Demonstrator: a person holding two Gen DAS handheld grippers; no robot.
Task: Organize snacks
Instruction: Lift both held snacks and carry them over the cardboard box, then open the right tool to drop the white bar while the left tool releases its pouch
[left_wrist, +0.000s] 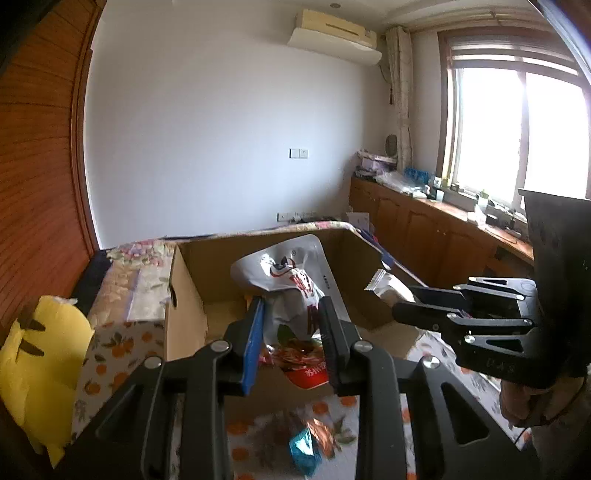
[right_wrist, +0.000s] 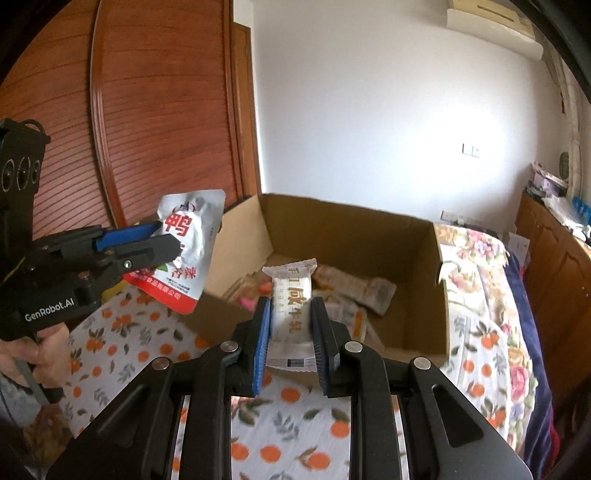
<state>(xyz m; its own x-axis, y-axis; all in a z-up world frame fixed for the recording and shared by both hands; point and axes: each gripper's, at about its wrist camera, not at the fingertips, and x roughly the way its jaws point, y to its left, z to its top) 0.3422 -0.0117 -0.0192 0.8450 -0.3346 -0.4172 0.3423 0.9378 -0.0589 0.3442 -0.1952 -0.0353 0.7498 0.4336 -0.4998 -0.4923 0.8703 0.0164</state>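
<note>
Left gripper (left_wrist: 291, 328) clamps the pouch (left_wrist: 295, 291), right gripper (right_wrist: 291, 332) clamps the nougat bar (right_wrist: 291, 314), both short of the box (right_wrist: 439, 291) at 12 o'clock; clear the rim before releasing.

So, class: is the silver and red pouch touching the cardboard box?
Apart. The right wrist view shows the silver and red pouch held up by the left gripper, with patterned cloth visible between it and the cardboard box.
</note>
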